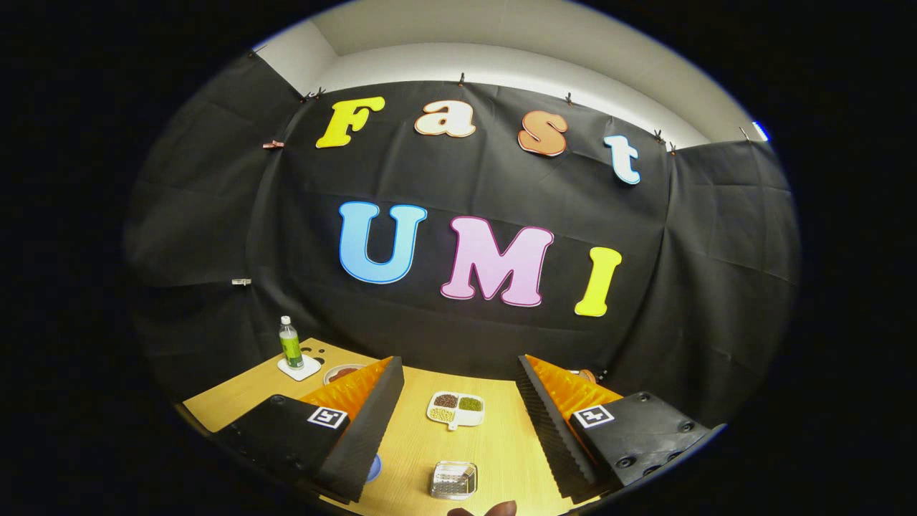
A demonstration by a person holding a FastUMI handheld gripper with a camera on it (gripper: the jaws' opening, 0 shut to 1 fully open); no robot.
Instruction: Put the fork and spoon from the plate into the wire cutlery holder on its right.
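Fingers: both gripper fingers (370,430) stand wide apart, nothing between them; the gripper (458,437) hangs above the wooden table (236,394).
Wire holder: a small wire cutlery holder (453,479) sits on the table between the fingers, near the camera; its contents are too small to tell.
Dark shape: a rounded dark thing (494,509) shows just nearer than the holder; what it is cannot be told.
Plate: a blue rim (374,467) peeks out beside the left finger, left of the holder; it may be the plate, mostly hidden by that finger.
Fork and spoon: neither can be made out; if on the plate, the left finger covers them.
Far things: a white divided dish (456,410) with grains lies beyond the holder; a green bottle (290,344) stands on a white coaster (299,368) at the far left, a bowl (342,373) near it.
Progress: judged at the start or between picks, since the open gripper carries nothing; whether either piece is already in the holder cannot be told.
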